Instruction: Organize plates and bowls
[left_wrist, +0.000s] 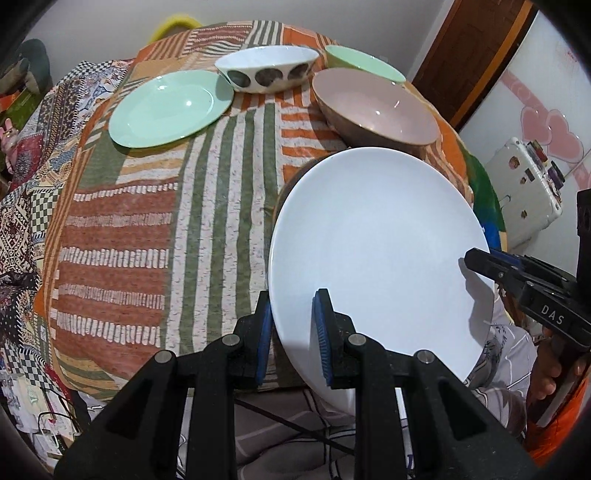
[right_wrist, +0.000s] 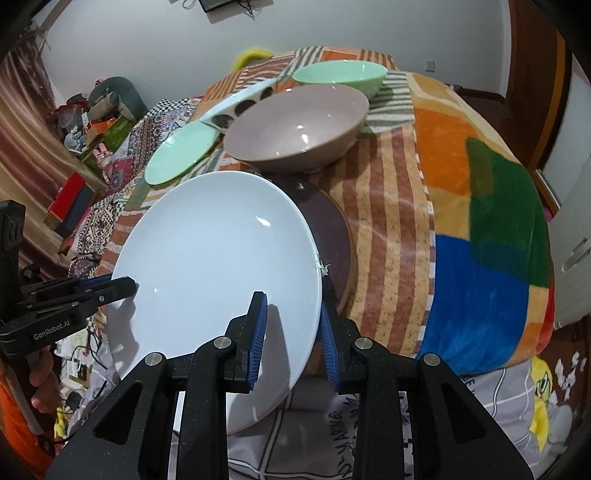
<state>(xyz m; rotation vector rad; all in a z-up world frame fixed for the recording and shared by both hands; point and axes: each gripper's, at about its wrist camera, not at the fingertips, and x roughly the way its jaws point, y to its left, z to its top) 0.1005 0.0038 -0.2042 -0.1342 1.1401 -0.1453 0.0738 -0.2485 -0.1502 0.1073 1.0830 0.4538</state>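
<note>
A large white plate (left_wrist: 380, 251) is held tilted over the near edge of the table, and shows in the right wrist view (right_wrist: 218, 258) too. My left gripper (left_wrist: 293, 332) is shut on its left rim. My right gripper (right_wrist: 291, 332) is shut on its right rim and also shows at the plate's right edge in the left wrist view (left_wrist: 480, 260). Beyond stand a brown-pink bowl (left_wrist: 376, 107), a white bowl with dark spots (left_wrist: 266, 68), a green bowl (left_wrist: 364, 62) and a green plate (left_wrist: 170, 107). A dark brown plate (right_wrist: 332, 236) lies under the white plate.
The table carries a striped patchwork cloth (left_wrist: 147, 221) and a bright colour-block blanket (right_wrist: 480, 221) on the right. Clutter and boxes (right_wrist: 74, 199) lie on the floor at the left. A white appliance (left_wrist: 524, 192) stands at the right.
</note>
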